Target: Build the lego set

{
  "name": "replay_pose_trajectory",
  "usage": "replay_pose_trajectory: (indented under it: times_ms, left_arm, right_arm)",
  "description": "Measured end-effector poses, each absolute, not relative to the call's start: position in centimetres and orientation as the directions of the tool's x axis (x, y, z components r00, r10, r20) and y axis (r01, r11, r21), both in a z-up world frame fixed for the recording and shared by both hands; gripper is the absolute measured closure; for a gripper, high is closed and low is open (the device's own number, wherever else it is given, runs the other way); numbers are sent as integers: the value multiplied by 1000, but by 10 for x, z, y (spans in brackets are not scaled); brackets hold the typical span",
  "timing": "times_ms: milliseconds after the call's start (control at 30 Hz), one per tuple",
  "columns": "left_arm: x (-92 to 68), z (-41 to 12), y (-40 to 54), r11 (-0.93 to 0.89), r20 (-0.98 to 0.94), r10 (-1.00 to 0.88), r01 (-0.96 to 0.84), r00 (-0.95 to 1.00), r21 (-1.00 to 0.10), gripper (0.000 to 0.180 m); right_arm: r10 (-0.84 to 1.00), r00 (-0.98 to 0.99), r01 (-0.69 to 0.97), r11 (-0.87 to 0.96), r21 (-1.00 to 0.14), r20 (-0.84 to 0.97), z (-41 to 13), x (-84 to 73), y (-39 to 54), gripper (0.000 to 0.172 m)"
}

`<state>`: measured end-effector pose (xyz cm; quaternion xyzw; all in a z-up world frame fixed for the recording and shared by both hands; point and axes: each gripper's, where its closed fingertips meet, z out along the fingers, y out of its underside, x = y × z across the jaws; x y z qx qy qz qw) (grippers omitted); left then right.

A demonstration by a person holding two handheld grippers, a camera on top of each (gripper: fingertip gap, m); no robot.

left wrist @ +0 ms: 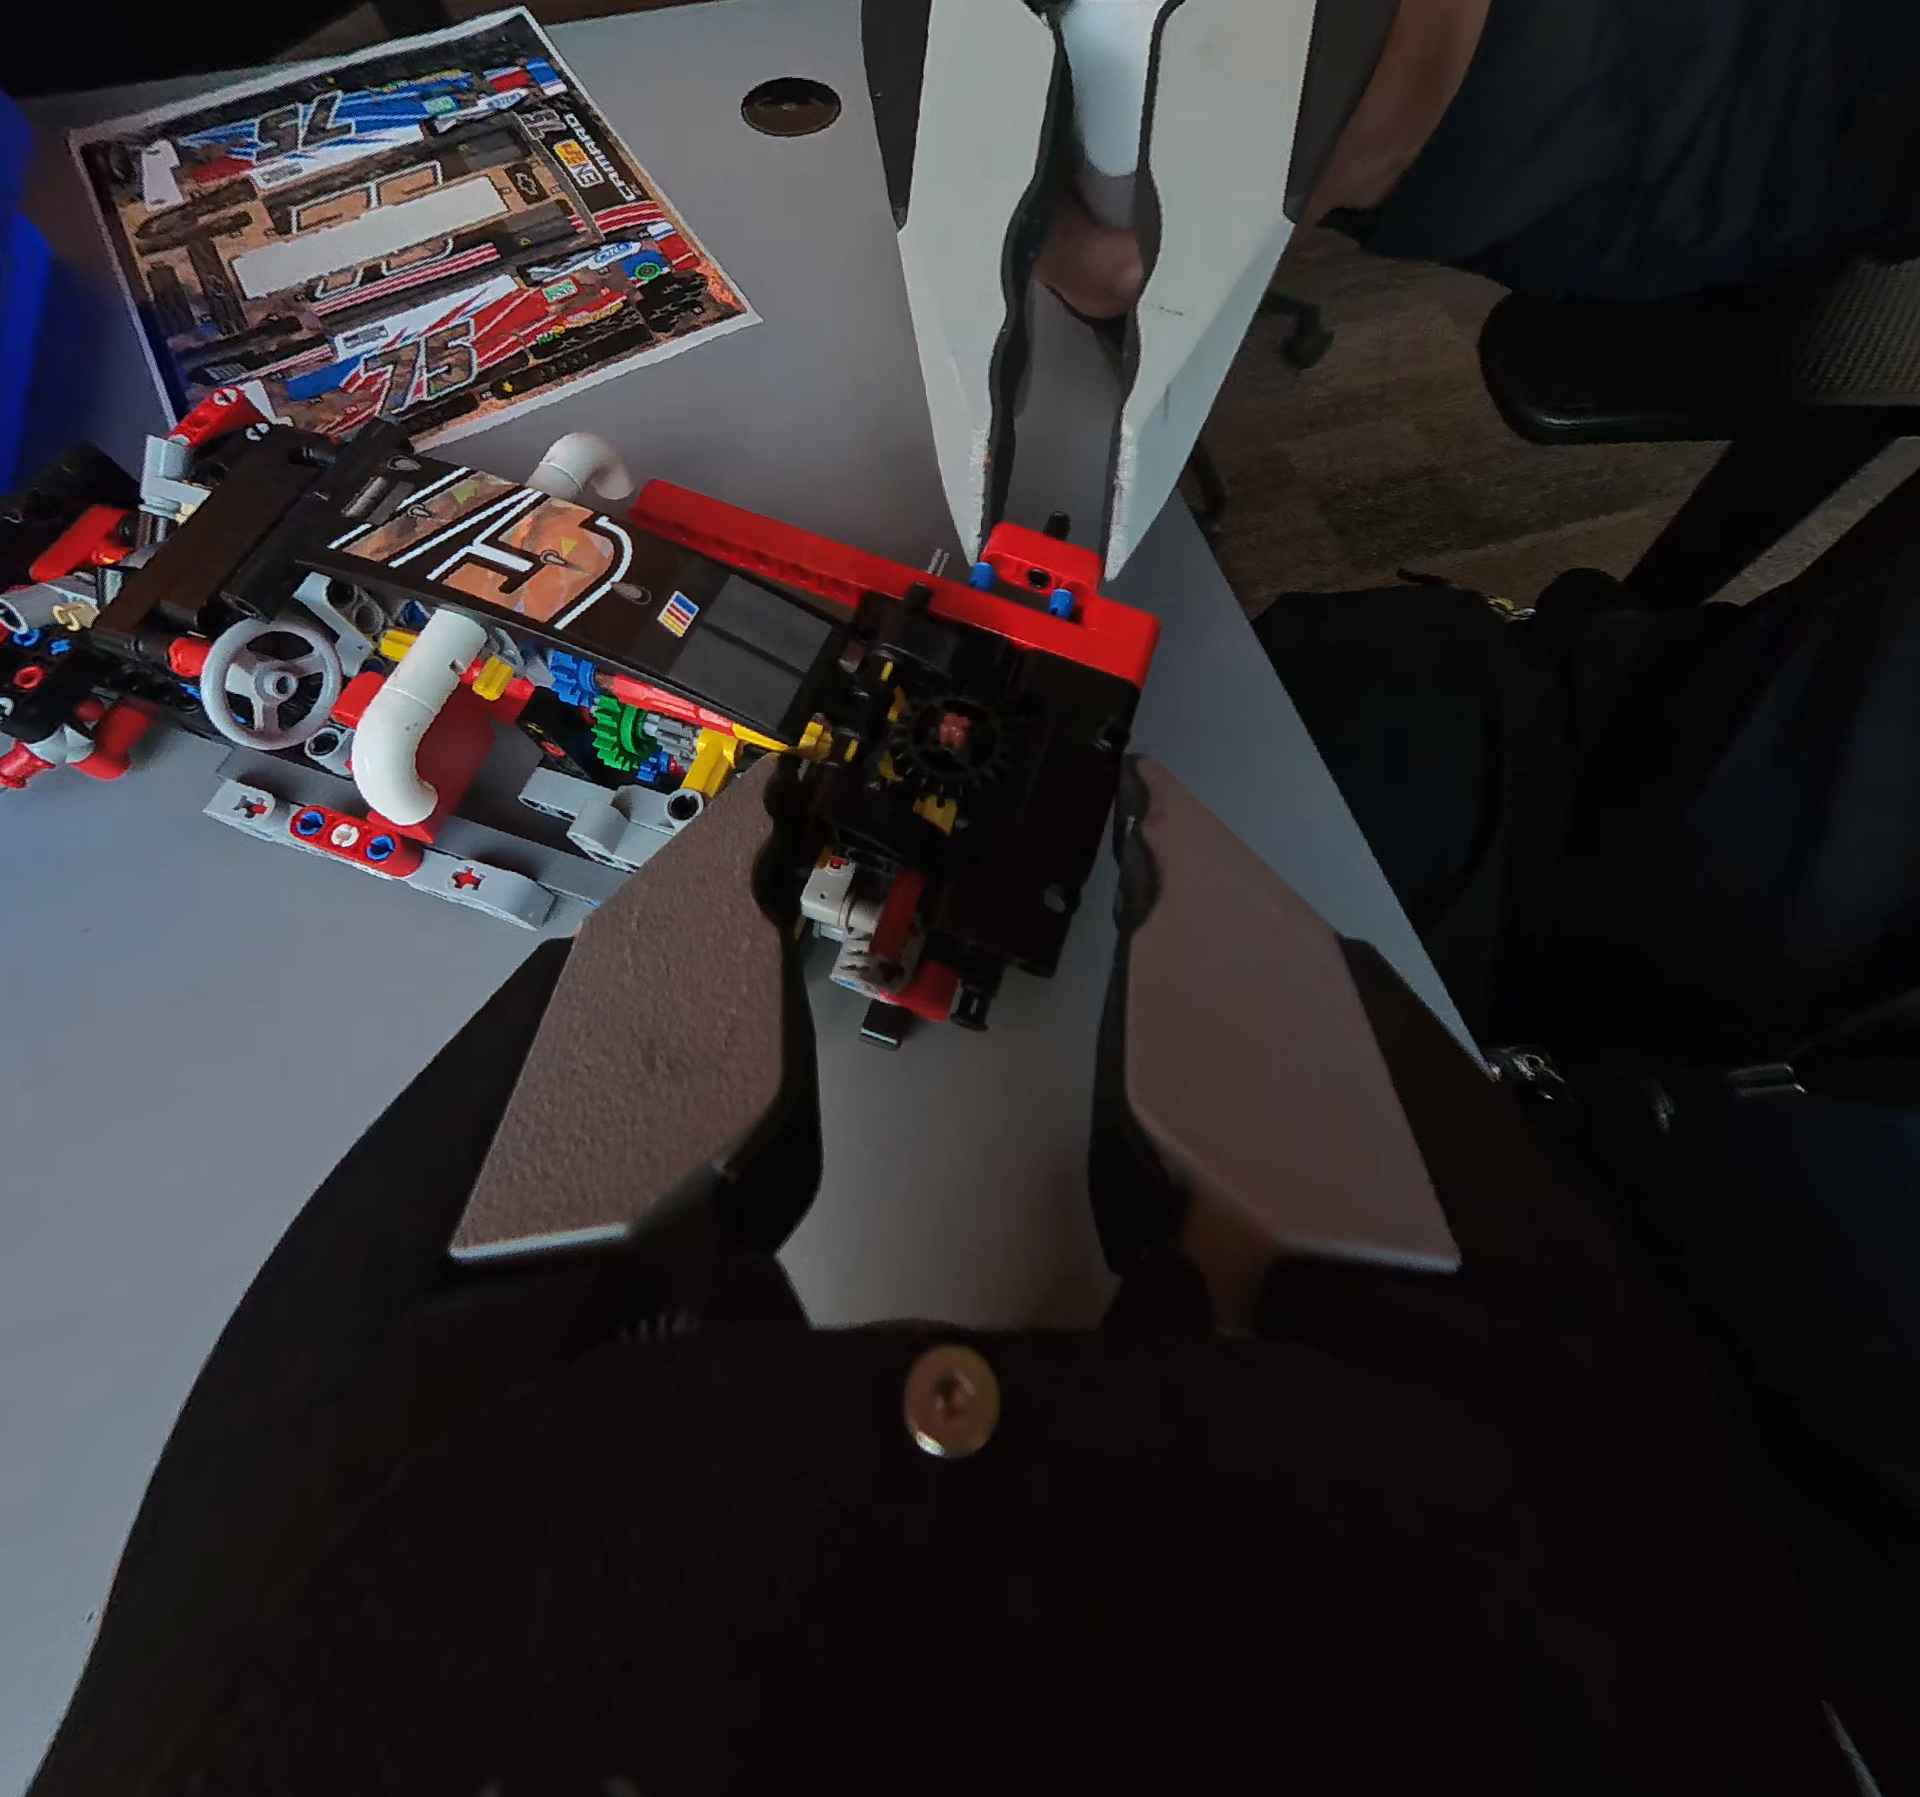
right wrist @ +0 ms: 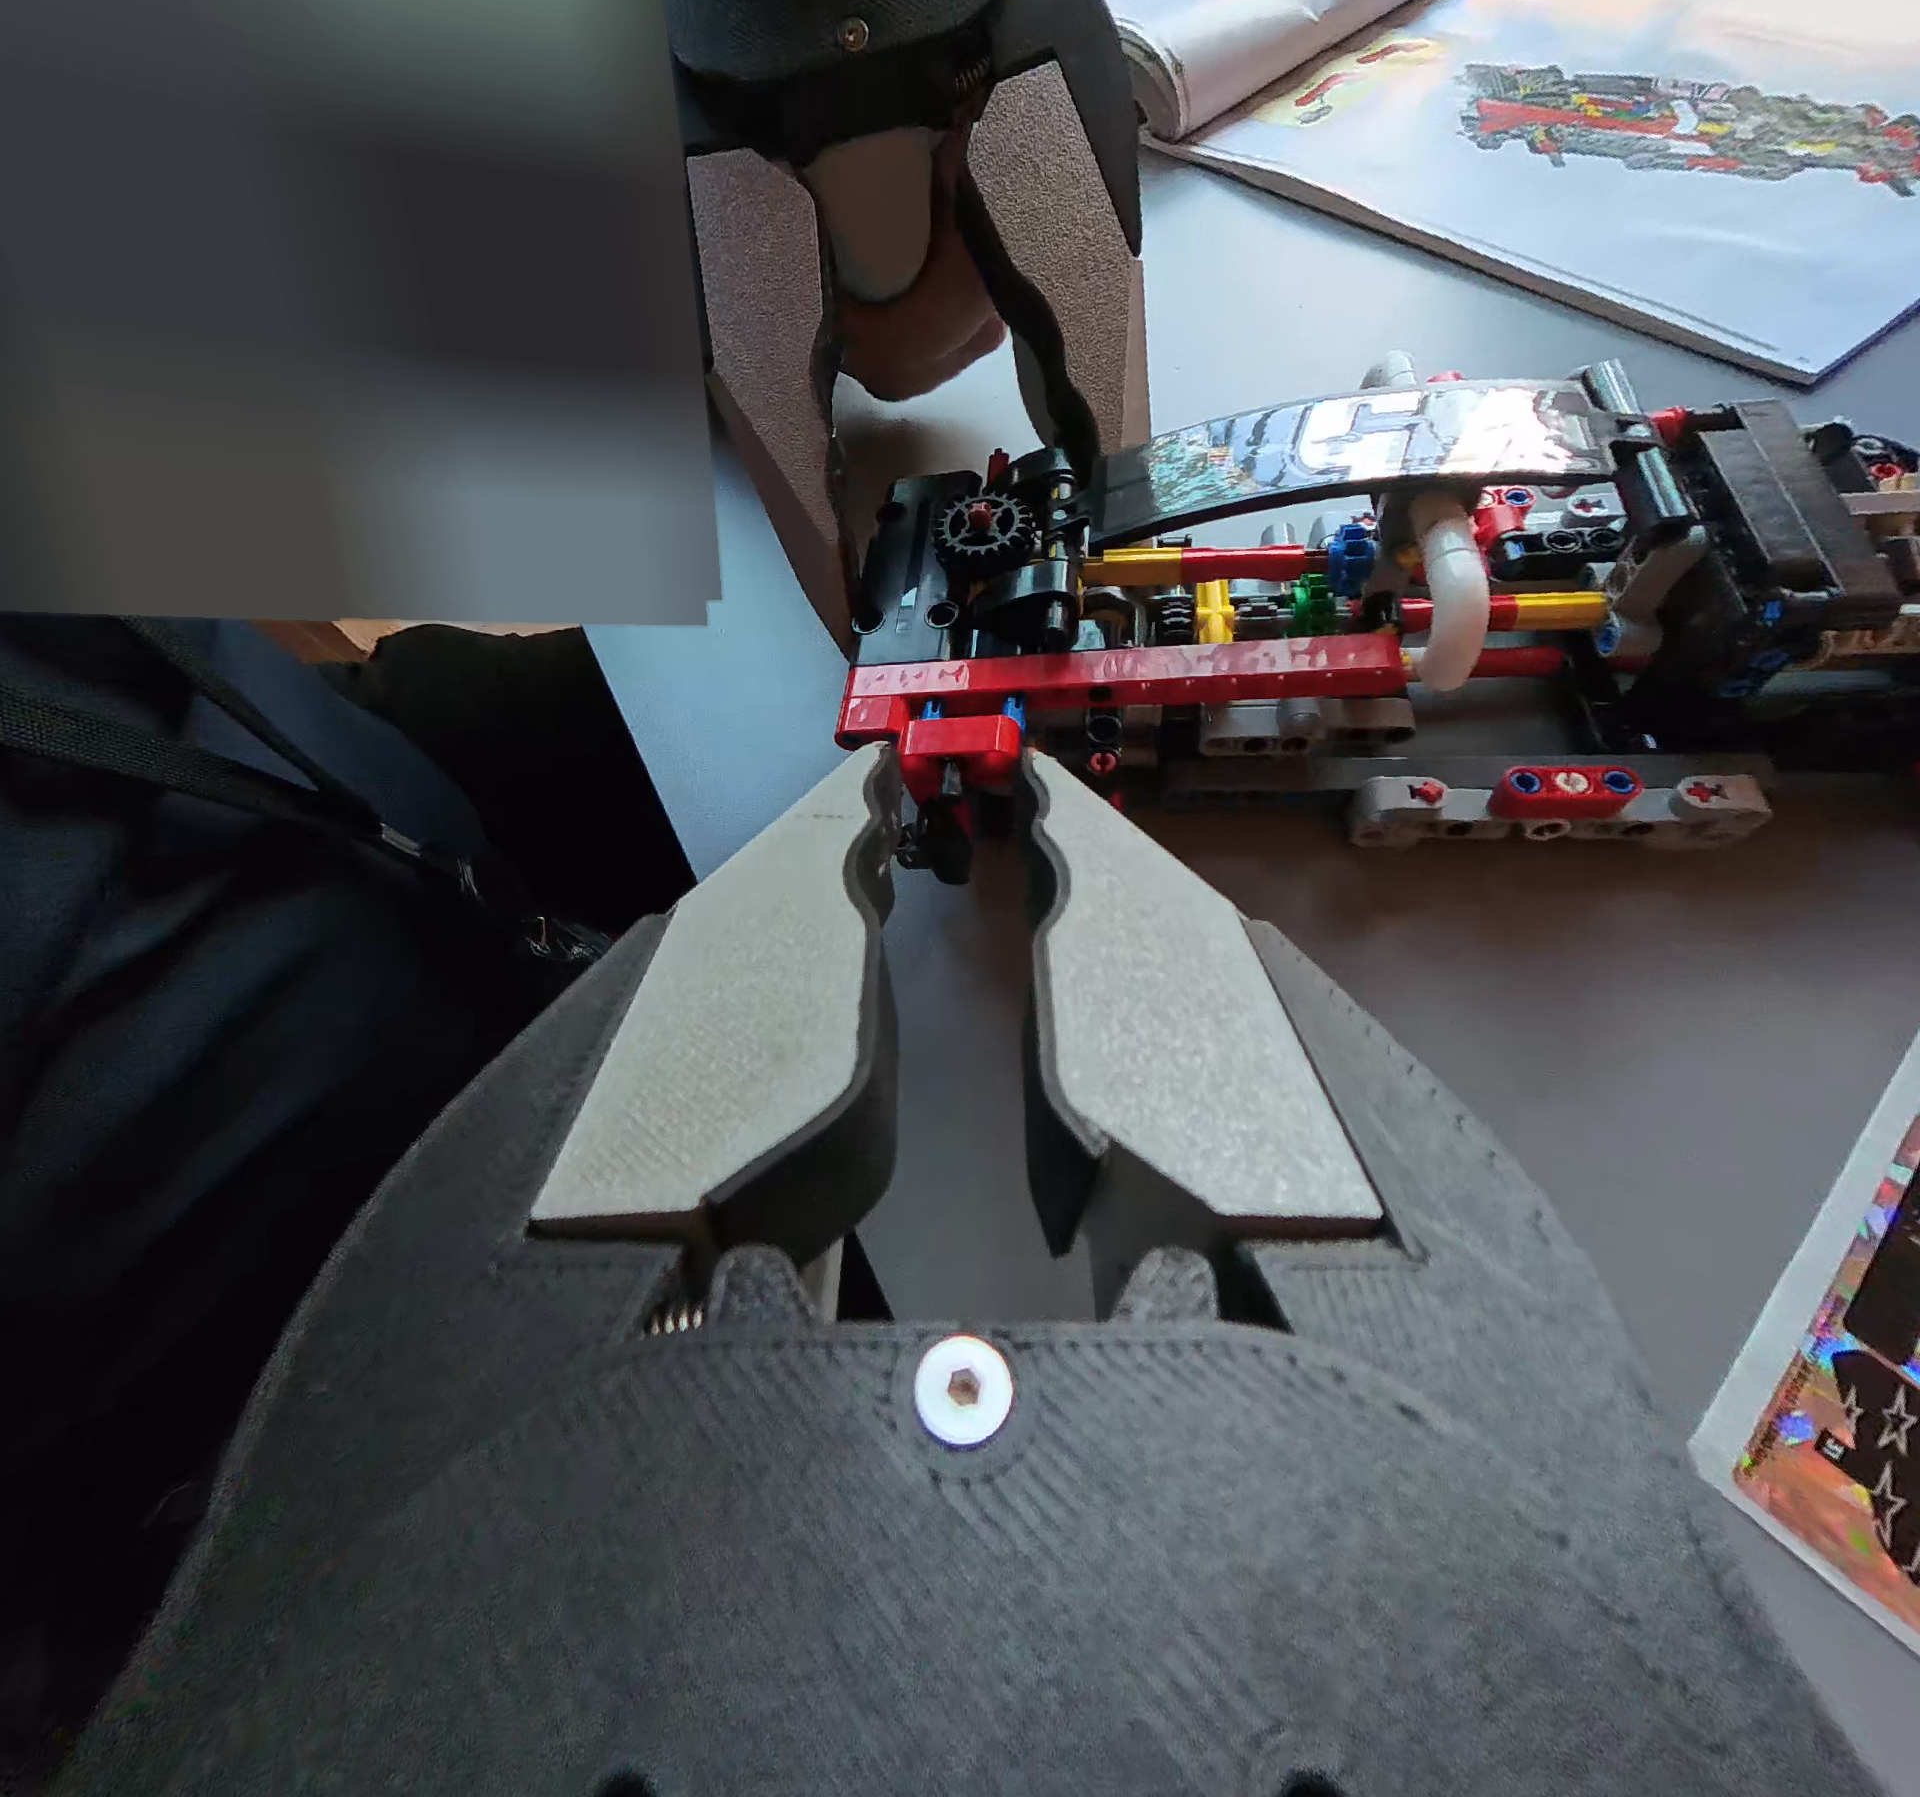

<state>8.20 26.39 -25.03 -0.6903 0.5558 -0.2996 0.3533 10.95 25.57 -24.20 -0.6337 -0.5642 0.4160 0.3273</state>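
The left hand-held gripper [left wrist: 951,791] is spread wide around the black rear block [left wrist: 997,760] of the toy car [left wrist: 499,646] on the bench [left wrist: 260,1072]. The right hand-held gripper [right wrist: 956,781] pinches a small red piece [right wrist: 961,739] against the car's red beam [right wrist: 1143,682].

1. The right gripper [right wrist: 956,791] clamps a small red brick [right wrist: 961,739] pinned to the long red beam [right wrist: 1132,682] of the toy car chassis [right wrist: 1351,604].
2. The left gripper [right wrist: 961,500] grips the chassis's black end (fingers either side).
3. An open booklet [right wrist: 1558,189] lies behind.
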Motion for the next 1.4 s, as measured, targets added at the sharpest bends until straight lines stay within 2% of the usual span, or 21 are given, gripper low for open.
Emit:
replay_pose_trajectory:
  times_ms: [500, 1167, 1400]
  left_arm:
    - [83, -249, 267, -94, -12, -980, -521, 197, -848, 122]
    - [83, -250, 268, -125, 15, -979, -542, 202, -831, 123]
    - [83, -250, 268, -125, 16, -980, -543, 201, -830, 123]
  right_arm:
    - [946, 65, 409, -314, -857, -316, -243, 111, 261, 153]
    - [975, 41, 426, -214, -879, -217, -243, 110, 261, 153]
    - [958, 39, 423, -274, -864, -285, -244, 109, 262, 153]
